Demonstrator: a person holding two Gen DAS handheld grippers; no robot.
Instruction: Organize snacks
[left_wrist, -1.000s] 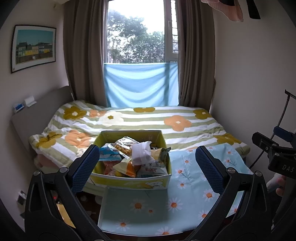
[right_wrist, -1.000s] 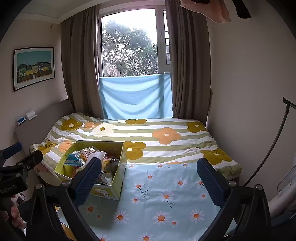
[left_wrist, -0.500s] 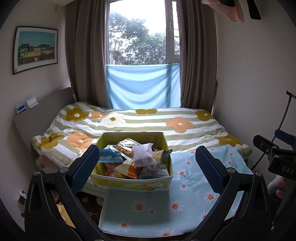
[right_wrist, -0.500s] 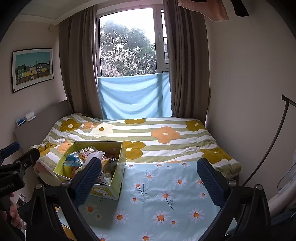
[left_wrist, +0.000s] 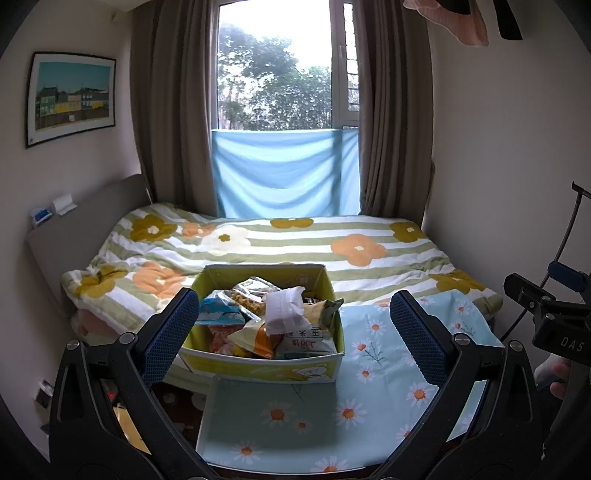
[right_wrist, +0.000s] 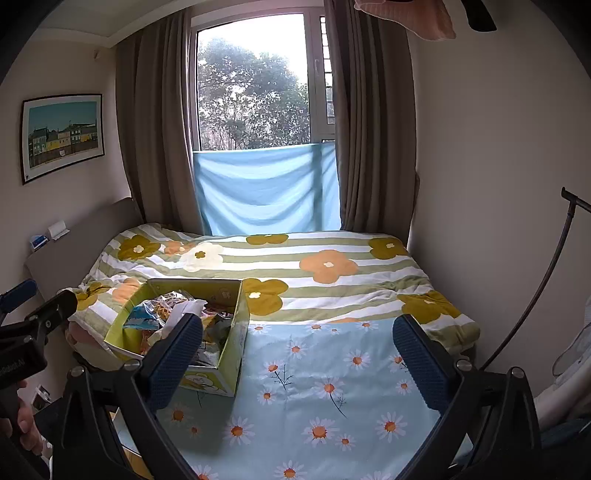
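Note:
A yellow-green cardboard box (left_wrist: 258, 367) full of snack packets (left_wrist: 258, 321) stands on the bed, on the near left part of a light blue daisy cloth (left_wrist: 369, 387). A white packet (left_wrist: 284, 308) lies on top. My left gripper (left_wrist: 291, 332) is open and empty, hanging in front of and above the box. In the right wrist view the box (right_wrist: 229, 354) sits at the left. My right gripper (right_wrist: 299, 350) is open and empty over the daisy cloth (right_wrist: 325, 398), to the right of the box.
The bed carries a striped flower quilt (left_wrist: 295, 243) beyond the box. A grey headboard (left_wrist: 74, 236) is on the left, a wall on the right, a curtained window (left_wrist: 284, 110) behind. A black stand pole (right_wrist: 535, 291) leans at the right.
Both grippers have drifted slightly; the box sits a little lower in the left view. Both stay open and empty. The snacks have not moved.

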